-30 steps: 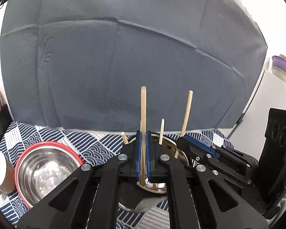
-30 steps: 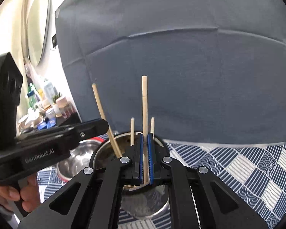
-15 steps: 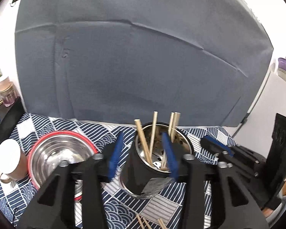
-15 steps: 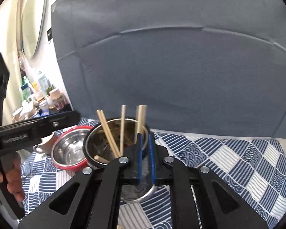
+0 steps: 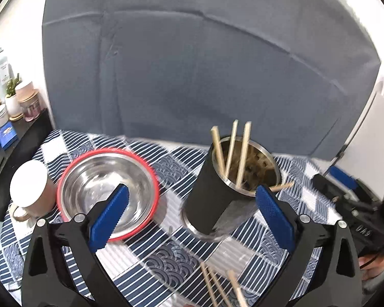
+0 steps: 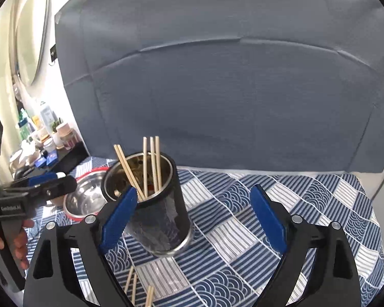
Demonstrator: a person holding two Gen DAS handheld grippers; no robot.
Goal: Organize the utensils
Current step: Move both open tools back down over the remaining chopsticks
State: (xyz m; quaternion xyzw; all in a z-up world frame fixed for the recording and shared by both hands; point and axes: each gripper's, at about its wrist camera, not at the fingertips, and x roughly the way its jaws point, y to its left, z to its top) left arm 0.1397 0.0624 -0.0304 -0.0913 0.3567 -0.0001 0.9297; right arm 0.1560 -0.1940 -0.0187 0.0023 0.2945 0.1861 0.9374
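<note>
The task is partly complete. The utensil holder [image 6: 151,199], a dark cylindrical cup with a metal rim, stands upright on the patterned tablecloth [image 6: 281,204] and contains several wooden chopsticks [image 6: 151,168] leaning against its inner wall; five are countable in the right wrist view. More loose chopsticks [image 5: 217,286] lie flat on the cloth in front of the holder, near the bottom edge of both views, so these items remain to be collected. The left gripper [image 5: 192,215] is spread wide and holds nothing; its blue pads frame the holder and the red-rimmed steel bowl [image 5: 107,192], without touching either. The right gripper [image 6: 194,220] is likewise spread wide and empty, with the holder just beside its left finger. A white mug [image 5: 30,186] stands touching or just beside the bowl's left rim; which one cannot be determined. Judged from this layout, the next operation is to lower one tool to the loose chopsticks, close on a stick and transfer it into the holder. The exact number of loose sticks cannot be determined, because the frame edge cuts them off.
</note>
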